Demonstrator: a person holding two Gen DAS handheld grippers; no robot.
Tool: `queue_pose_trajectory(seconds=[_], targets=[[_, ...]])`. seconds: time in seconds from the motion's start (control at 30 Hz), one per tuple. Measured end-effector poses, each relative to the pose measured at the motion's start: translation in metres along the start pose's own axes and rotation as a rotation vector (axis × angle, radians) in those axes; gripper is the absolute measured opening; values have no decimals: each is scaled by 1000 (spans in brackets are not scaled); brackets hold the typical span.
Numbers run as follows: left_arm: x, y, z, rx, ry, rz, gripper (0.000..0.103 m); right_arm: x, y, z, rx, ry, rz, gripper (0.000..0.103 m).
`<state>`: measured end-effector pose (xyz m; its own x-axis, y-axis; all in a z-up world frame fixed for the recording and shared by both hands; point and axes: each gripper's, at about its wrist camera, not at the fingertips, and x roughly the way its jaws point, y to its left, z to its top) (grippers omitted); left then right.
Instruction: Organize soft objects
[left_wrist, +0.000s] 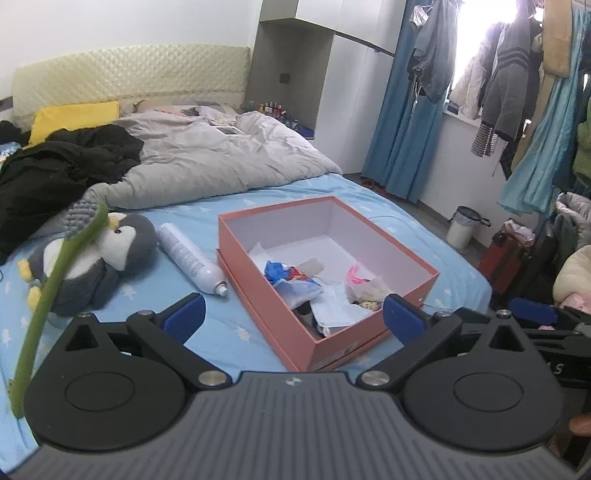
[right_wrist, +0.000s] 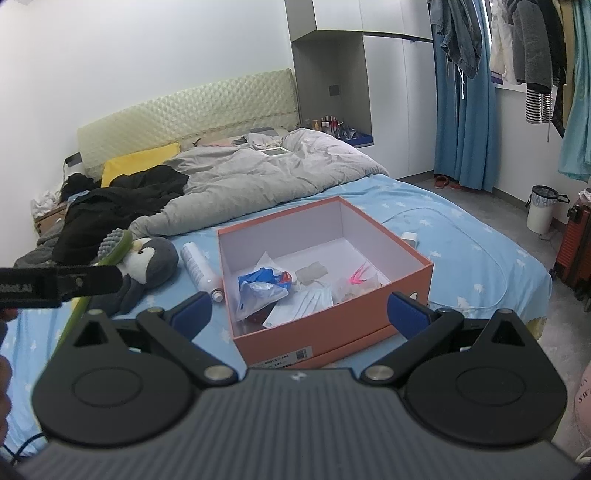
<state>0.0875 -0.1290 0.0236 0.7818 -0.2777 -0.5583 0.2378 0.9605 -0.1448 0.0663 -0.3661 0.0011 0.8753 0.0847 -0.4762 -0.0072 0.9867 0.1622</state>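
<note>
Plush penguin (left_wrist: 92, 262) lies near the bed's (left_wrist: 424, 236) left edge, beside the orange box (right_wrist: 332, 328); soft, light, compressible, best pinched at its body. Left gripper (left_wrist: 293, 314) and right gripper (right_wrist: 301, 310) both gape, empty.

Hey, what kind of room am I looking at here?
A lived-in bedroom, most likely: a bed with a blue star-print sheet and rumpled grey duvet, a padded headboard, and clothes hanging by the window beside a blue curtain.
</note>
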Motion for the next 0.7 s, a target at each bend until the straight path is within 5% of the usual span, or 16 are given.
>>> queue_pose_trajectory(seconds=[0.7], targets=[[-4,-4,2,16,-13,14,103,0,-2,0,-1,-1,5,103]])
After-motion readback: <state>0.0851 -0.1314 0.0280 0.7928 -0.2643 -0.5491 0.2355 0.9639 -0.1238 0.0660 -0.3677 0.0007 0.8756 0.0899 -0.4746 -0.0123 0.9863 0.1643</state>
